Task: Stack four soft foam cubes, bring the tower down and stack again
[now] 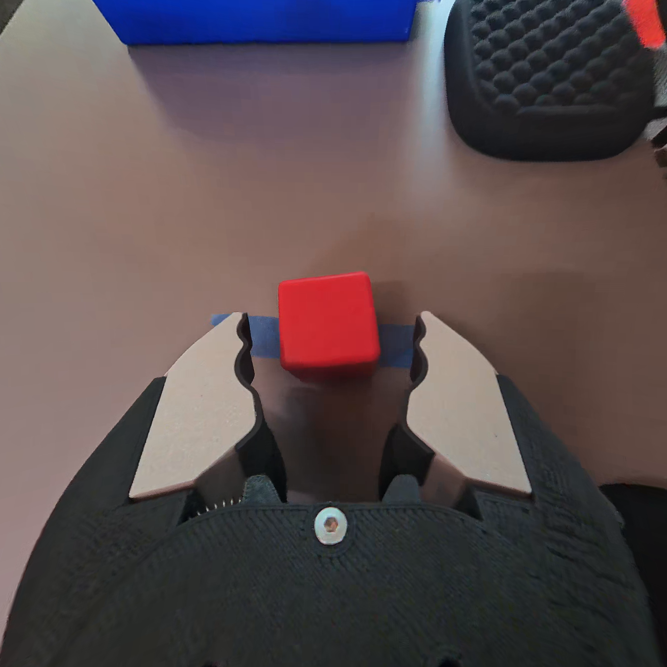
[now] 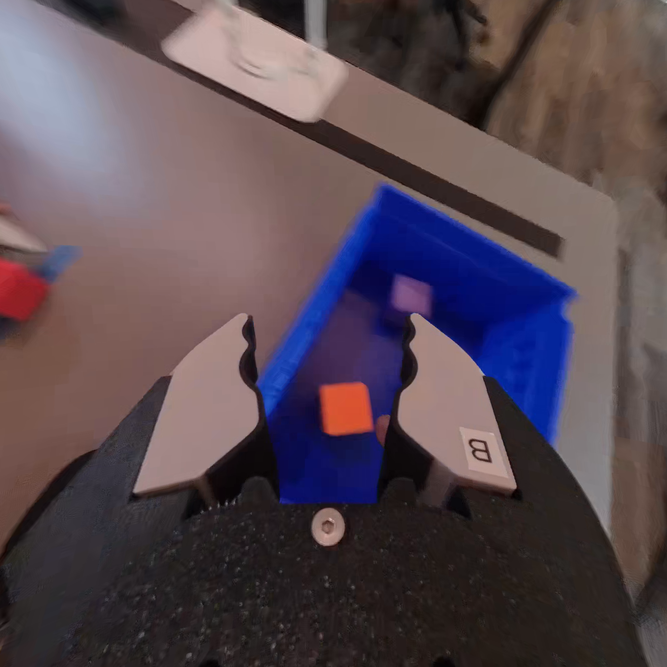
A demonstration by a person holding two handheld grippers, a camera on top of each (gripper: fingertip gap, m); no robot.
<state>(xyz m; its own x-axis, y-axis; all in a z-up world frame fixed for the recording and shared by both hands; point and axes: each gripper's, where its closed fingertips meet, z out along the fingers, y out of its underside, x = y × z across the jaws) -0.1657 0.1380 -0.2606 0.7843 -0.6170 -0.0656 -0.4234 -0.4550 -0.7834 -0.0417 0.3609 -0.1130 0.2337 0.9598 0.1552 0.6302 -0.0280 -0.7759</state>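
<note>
A red foam cube (image 1: 327, 325) sits on the table on a strip of blue tape (image 1: 267, 339). My left gripper (image 1: 331, 319) is open, its fingertips on either side of the cube's near half without touching it. In the right wrist view my right gripper (image 2: 330, 319) is open and empty, held above a blue bin (image 2: 469, 274). Inside the bin lie an orange cube (image 2: 346, 408) near me and a purple cube (image 2: 411, 299) farther back. The red cube also shows at the left edge of that view (image 2: 20, 296). The right view is blurred.
The blue bin (image 1: 260, 21) stands at the far side of the table in the left wrist view. A black textured object (image 1: 548, 79) fills the top right there. A white flat object (image 2: 252, 65) lies near the table's far edge, beside a dark strip (image 2: 433, 180). The left gripper's tips are roughly 30 centimetres from the right gripper's.
</note>
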